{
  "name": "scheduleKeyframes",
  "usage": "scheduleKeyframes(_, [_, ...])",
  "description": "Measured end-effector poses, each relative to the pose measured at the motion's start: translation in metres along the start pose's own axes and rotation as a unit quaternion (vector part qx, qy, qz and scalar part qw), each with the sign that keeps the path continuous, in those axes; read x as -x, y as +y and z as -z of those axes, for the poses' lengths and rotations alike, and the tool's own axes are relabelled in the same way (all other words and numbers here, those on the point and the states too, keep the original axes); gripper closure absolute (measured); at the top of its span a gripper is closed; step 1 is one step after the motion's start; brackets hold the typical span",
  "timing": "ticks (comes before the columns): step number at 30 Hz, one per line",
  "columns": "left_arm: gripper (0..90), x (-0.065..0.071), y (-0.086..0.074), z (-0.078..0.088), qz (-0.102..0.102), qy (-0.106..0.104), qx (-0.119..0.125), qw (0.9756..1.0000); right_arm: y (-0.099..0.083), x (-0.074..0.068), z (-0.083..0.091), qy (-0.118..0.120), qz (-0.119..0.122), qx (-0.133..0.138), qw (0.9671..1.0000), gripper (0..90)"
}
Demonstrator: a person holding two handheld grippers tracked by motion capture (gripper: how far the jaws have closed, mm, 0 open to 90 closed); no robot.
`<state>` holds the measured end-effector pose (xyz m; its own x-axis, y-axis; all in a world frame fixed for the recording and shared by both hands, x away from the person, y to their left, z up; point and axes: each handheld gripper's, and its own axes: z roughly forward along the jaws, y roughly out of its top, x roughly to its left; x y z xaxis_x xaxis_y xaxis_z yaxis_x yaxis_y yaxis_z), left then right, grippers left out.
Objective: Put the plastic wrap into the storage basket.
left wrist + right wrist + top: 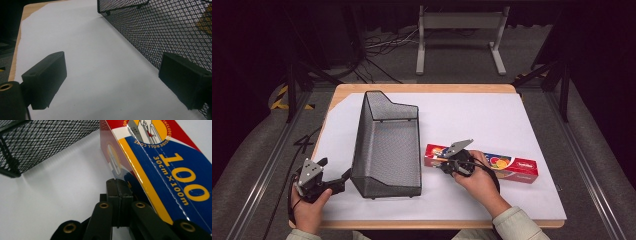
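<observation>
Right gripper view shows the right gripper [119,185] with its jaws pressed together on nothing, tips against the near side of the long red, blue and yellow cardboard wrap box [172,167], which lies on the white sheet [492,120] right of the black wire-mesh basket [388,145]. Left of that basket, the left gripper [110,82] rests with jaws wide apart.

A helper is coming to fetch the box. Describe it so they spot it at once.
On the white sheet covering the table, look right of the black mesh basket. The long flat carton lies there beside the right gripper; it is the only colourful thing, red, blue and yellow with a large "100".
</observation>
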<state>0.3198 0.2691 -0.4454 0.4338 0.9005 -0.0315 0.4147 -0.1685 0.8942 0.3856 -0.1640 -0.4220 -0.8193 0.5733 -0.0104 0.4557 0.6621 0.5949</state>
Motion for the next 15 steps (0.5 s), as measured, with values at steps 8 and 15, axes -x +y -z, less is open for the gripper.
scheduleKeyframes(8, [8.9,-0.002,0.000,0.002,0.002,0.002,0.004,1.0000,0.009,0.008,-0.008,-0.035,-0.019,-0.001,0.9992,90.0])
scheduleKeyframes(15, [8.9,-0.002,0.000,0.001,0.002,0.002,0.004,1.0000,0.013,0.017,-0.013,-0.055,-0.037,0.006,0.9978,90.0])
